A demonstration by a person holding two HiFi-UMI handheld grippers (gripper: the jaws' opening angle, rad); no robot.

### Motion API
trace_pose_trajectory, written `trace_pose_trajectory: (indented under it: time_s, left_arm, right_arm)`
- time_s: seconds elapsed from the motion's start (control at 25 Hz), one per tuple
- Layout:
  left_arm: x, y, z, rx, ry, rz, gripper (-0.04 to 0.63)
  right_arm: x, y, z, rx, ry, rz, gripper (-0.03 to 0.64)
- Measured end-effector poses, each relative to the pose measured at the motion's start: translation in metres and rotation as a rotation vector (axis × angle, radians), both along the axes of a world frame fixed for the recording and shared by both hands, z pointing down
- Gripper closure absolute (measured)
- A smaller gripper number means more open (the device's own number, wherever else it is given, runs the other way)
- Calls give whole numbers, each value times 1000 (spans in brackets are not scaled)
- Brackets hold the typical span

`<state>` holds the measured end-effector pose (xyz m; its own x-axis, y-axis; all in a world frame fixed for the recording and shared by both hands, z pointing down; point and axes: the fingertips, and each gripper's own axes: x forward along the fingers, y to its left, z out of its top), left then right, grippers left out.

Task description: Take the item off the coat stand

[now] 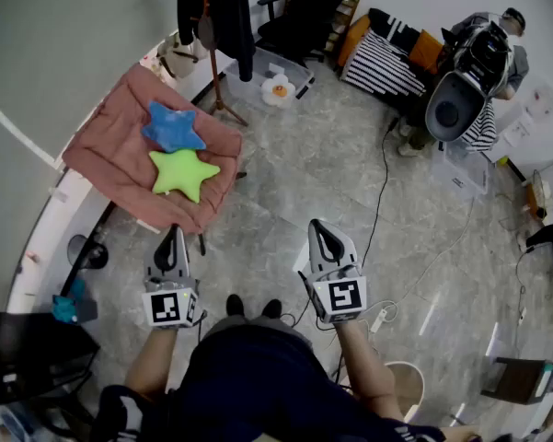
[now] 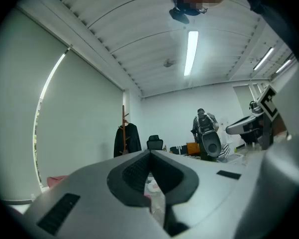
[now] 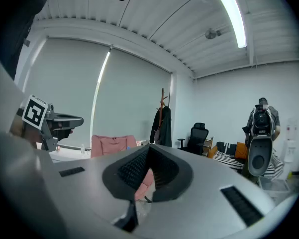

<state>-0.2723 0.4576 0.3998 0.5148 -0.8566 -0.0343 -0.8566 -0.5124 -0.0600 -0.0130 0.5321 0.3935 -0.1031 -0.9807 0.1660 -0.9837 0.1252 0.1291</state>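
1. Both clenched and empty: left gripper [image 1: 173, 230], right gripper [image 1: 316, 224]. If they reach the coat shut, they'll only shove it.
2. Pink seat [image 1: 120, 150] sits just beside the stand's feet, so a step in from the left could kick the stand.
3. Coat [image 1: 228, 7] hangs on the stand [image 1: 221, 81], well ahead at the floor's far edge. Pull sideways instead of lifting and it likely snags, tipping the stand.
4. Cable [image 1: 379, 191] on the floor to the right is a trip risk.

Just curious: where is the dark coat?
Head view, top, left of centre: the dark coat hangs on the wooden stand, between the pink cloth and the office chair.
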Motion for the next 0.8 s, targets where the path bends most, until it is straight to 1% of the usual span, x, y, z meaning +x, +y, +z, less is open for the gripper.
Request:
trace_pose_trajectory:
  time_s: [0.8]
  left_arm:
    - [11,1,-1,13,-16,0,569]
  right_arm:
    - [9,0,4,-17,9,-3,600]
